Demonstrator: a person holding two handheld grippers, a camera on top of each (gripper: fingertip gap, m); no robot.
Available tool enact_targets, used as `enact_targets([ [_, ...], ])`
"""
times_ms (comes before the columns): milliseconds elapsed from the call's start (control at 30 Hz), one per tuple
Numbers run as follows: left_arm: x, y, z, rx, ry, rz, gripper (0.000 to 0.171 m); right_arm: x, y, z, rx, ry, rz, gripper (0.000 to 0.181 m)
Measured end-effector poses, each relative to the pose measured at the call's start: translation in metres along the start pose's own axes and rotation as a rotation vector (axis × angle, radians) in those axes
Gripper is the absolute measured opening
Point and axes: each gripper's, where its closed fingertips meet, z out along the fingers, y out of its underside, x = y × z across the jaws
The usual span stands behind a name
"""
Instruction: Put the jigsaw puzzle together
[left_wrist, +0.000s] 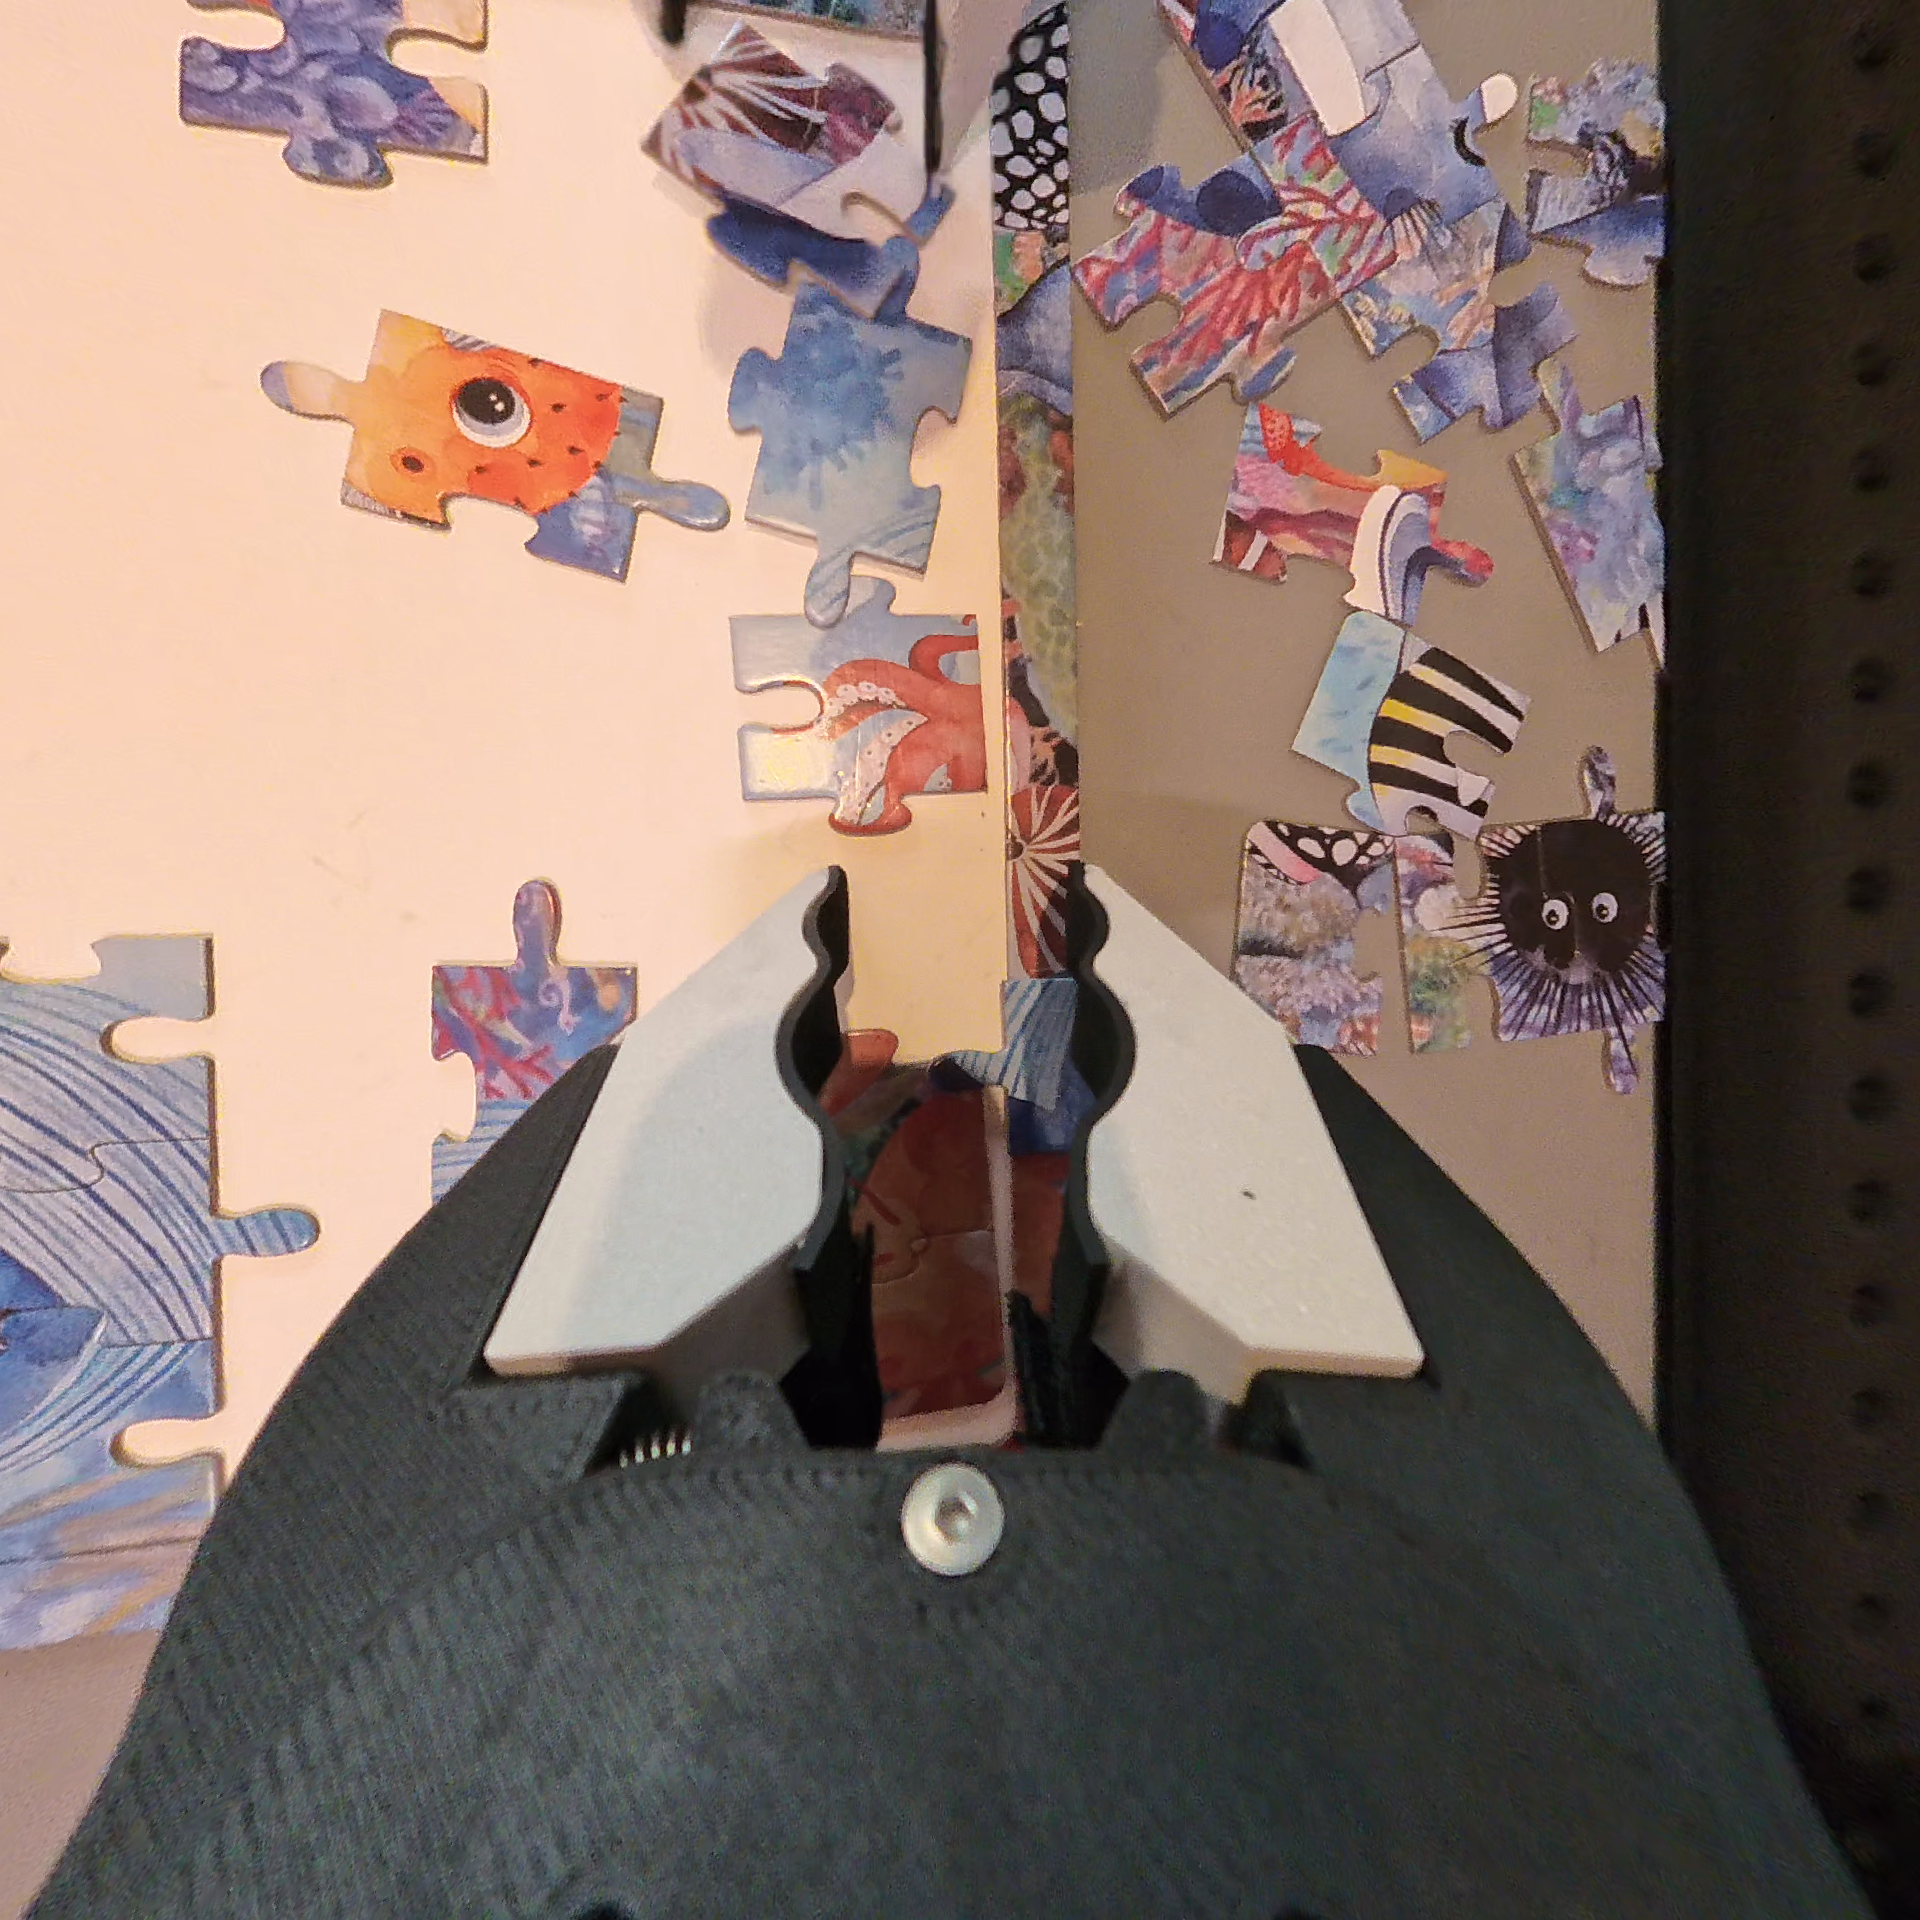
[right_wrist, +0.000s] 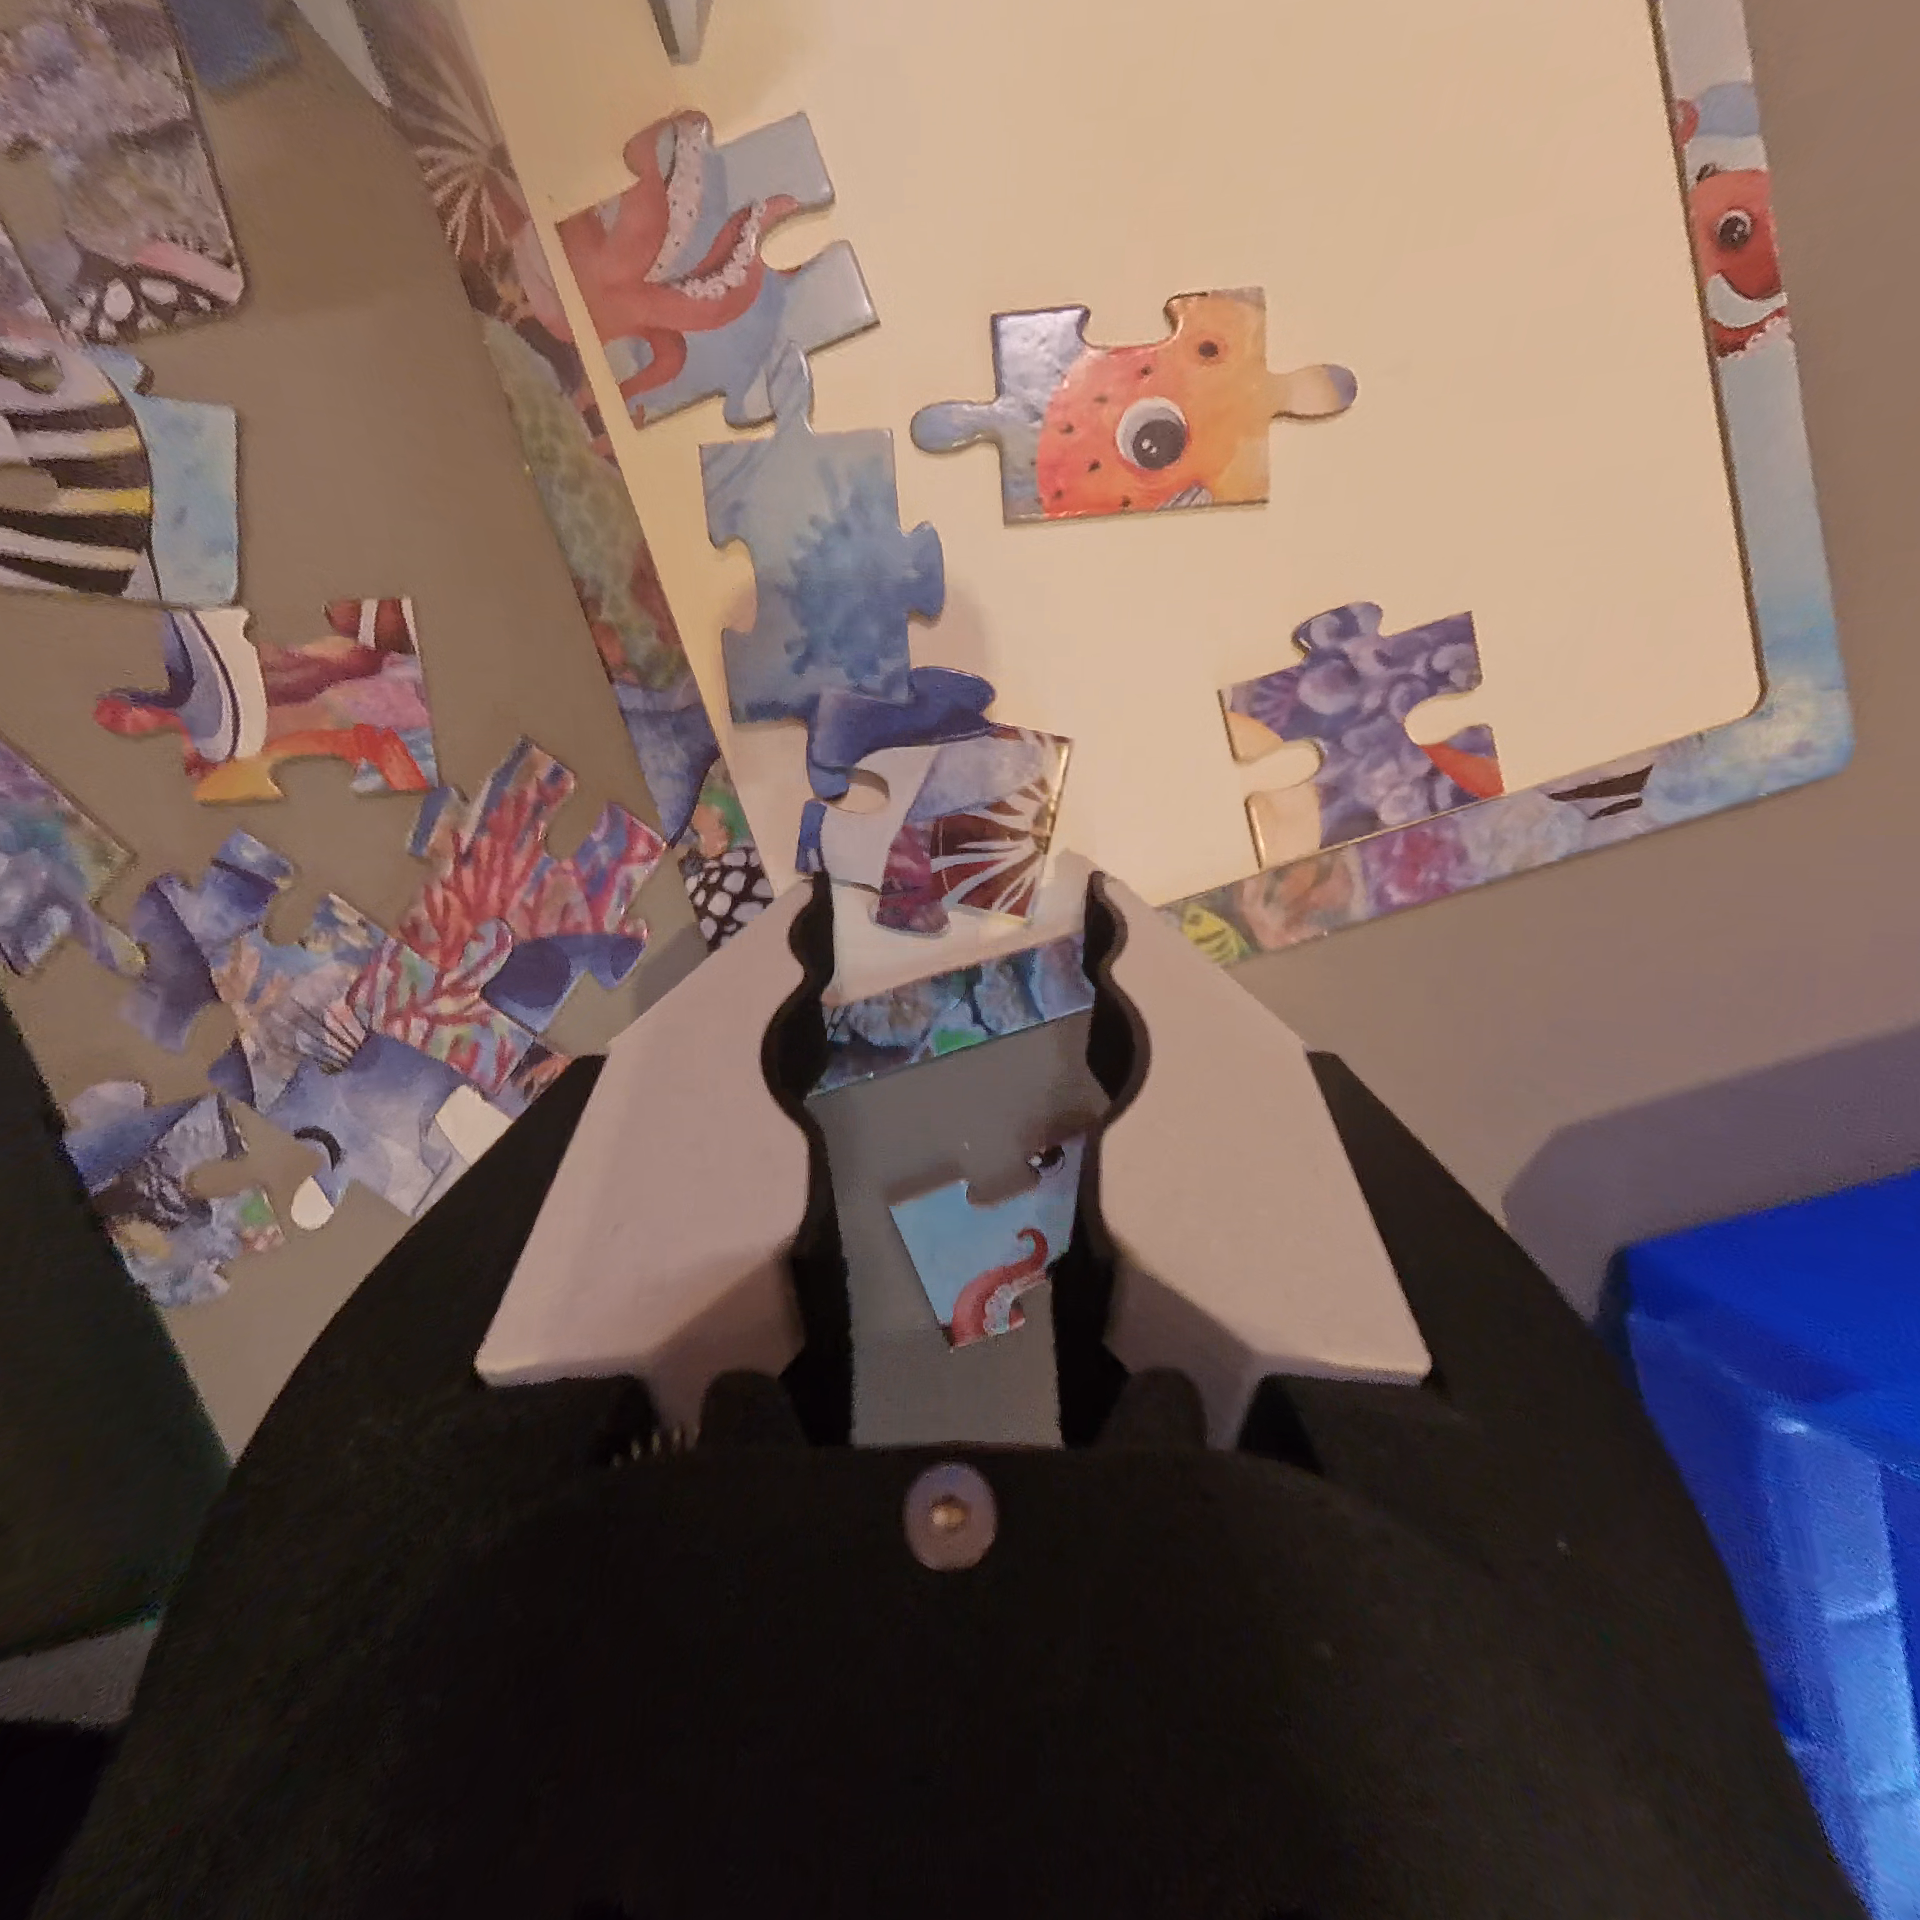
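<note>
The cream puzzle tray (left_wrist: 312, 727) has a printed frame (right_wrist: 1808, 623). Loose in it lie an orange pufferfish piece (left_wrist: 488, 436) (right_wrist: 1143, 416), an octopus piece (left_wrist: 883, 717) (right_wrist: 707, 270), a blue splash piece (left_wrist: 842, 447) (right_wrist: 821, 571) and a purple piece (right_wrist: 1371, 717). Joined blue wave pieces (left_wrist: 94, 1195) fill the tray's left part. My left gripper (left_wrist: 958, 894) is open over the tray's frame strip (left_wrist: 1034, 520). My right gripper (right_wrist: 961, 894) is open, its tips just short of a maroon fan piece (right_wrist: 966, 831). A small tentacle piece (right_wrist: 987, 1247) lies between its fingers, not clamped.
Several loose pieces lie on the grey table beside the tray, among them a striped fish piece (left_wrist: 1423, 727), a black urchin piece (left_wrist: 1558, 925) and coral pieces (right_wrist: 499, 894). A dark perforated panel (left_wrist: 1787, 935) bounds that side. A blue box (right_wrist: 1766, 1507) stands near my right gripper. Across from one pair of fingers to the other is roughly 15 cm.
</note>
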Motion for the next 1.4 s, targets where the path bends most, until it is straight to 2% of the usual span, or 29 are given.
enact_targets([
  [167, 0.000, 0.000, 0.000, -0.008, -0.006, 0.005, 0.039, 0.002, -0.004, 0.000, 0.032, -0.014, 0.057, 0.036],
  [300, -0.002, 0.000, 0.000, -0.010, -0.014, 0.003, 0.036, 0.001, -0.008, 0.002, 0.053, -0.015, 0.074, 0.035],
  [400, -0.008, -0.001, -0.001, -0.006, -0.045, 0.002, 0.042, -0.002, -0.016, 0.003, 0.082, -0.014, 0.087, 0.032],
  [567, -0.018, -0.025, -0.004, 0.077, -0.111, -0.009, 0.048, -0.005, -0.025, 0.006, 0.105, -0.014, 0.078, 0.026],
  [700, -0.019, -0.042, 0.009, 0.113, -0.110, -0.030, 0.047, -0.010, -0.032, 0.009, 0.135, -0.031, 0.068, 0.026],
  [767, -0.020, -0.045, 0.018, 0.100, -0.118, -0.033, 0.044, -0.011, -0.034, 0.010, 0.147, -0.029, 0.058, 0.026],
  [1000, -0.012, -0.068, 0.031, 0.171, -0.066, -0.070, 0.031, -0.014, -0.038, 0.011, 0.193, -0.020, 0.018, 0.026],
  [1100, -0.020, -0.066, 0.033, 0.172, -0.084, -0.127, 0.018, -0.013, -0.040, 0.008, 0.248, -0.002, -0.040, 0.025],
  [1400, -0.017, -0.071, 0.034, 0.230, -0.008, -0.196, 0.018, -0.012, -0.041, 0.001, 0.316, 0.034, -0.092, 0.018],
])
